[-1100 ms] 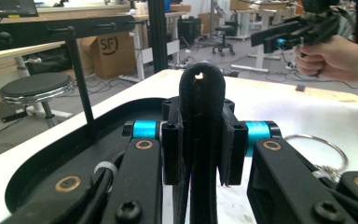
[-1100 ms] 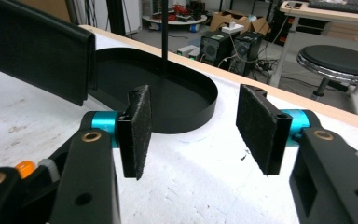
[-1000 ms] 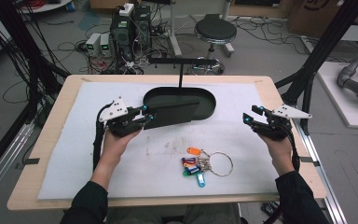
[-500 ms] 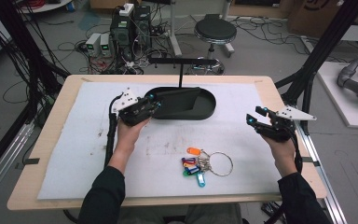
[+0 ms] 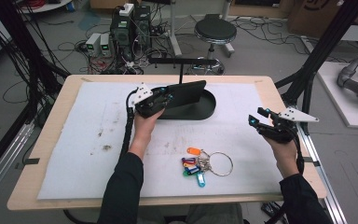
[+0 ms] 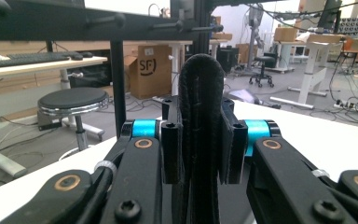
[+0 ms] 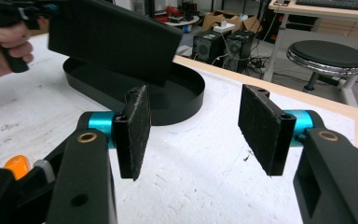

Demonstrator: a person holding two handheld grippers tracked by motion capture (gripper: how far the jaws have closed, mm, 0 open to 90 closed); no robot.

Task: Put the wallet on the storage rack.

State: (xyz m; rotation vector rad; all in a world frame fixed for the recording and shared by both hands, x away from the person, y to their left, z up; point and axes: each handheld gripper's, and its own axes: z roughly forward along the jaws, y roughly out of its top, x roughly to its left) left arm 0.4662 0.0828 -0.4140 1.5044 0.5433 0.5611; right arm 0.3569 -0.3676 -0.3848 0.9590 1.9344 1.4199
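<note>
High view shows the left hand-held gripper (image 5: 167, 99) at the far middle of the worktop, clamped on one end of a flat black wallet-like case (image 5: 186, 92), which it holds lifted and tilted over one black oval tray (image 5: 205, 111). Left gripper view confirms the grip: both pads press the case's rounded edge between them, the case standing upright between the jaws. The right hand-held gripper (image 5: 260, 121) hovers near the worktop's right edge, well apart from the tray, its jaws spread wide with nothing between the two pads (image 7: 135, 130); right gripper view looks past them to the tray and the raised case.

Counted: two hand-held grippers, one case, one tray, and one bunch of keys (image 5: 200, 163) with coloured tags on a metal ring, lying on the near middle of the worktop between the two forearms.

A white, slightly stained mat (image 5: 74, 140) covers the wooden worktop (image 5: 265, 81). Beyond it stand a round black stool (image 5: 215, 31), computer boxes with tangled cables on the grey floor, and cardboard boxes.
</note>
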